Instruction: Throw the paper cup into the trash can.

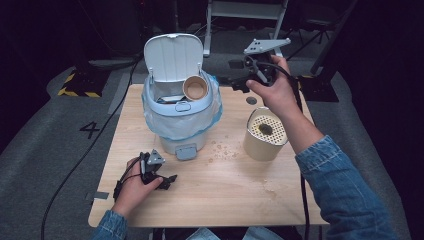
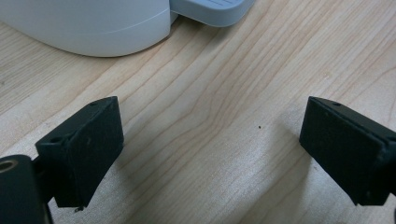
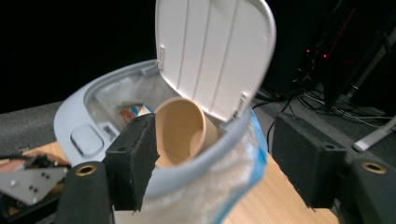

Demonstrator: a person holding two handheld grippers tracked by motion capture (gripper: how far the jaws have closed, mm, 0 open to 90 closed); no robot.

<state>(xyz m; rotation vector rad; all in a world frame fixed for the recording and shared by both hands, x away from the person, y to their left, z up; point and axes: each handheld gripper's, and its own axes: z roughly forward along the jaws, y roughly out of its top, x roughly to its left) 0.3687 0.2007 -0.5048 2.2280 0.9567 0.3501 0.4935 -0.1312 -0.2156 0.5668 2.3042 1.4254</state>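
My table (image 1: 250, 195) is lit from above, bright and even, while the room around it falls to near black. Shadows under my hands are short and soft. In the high view everything is a bit soft and grainy. My left gripper view is sharp on the wood grain, the black pads near the bottom slightly blurred. My right gripper view is smeared, the white bin lid (image 3: 212, 56) glaring, the far background dark.

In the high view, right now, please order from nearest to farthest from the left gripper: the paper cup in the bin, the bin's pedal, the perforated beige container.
From the left gripper:
1. Pedal, at the bin's front foot.
2. Paper cup, up in the bin's opening.
3. Perforated beige container, on the table's right side.
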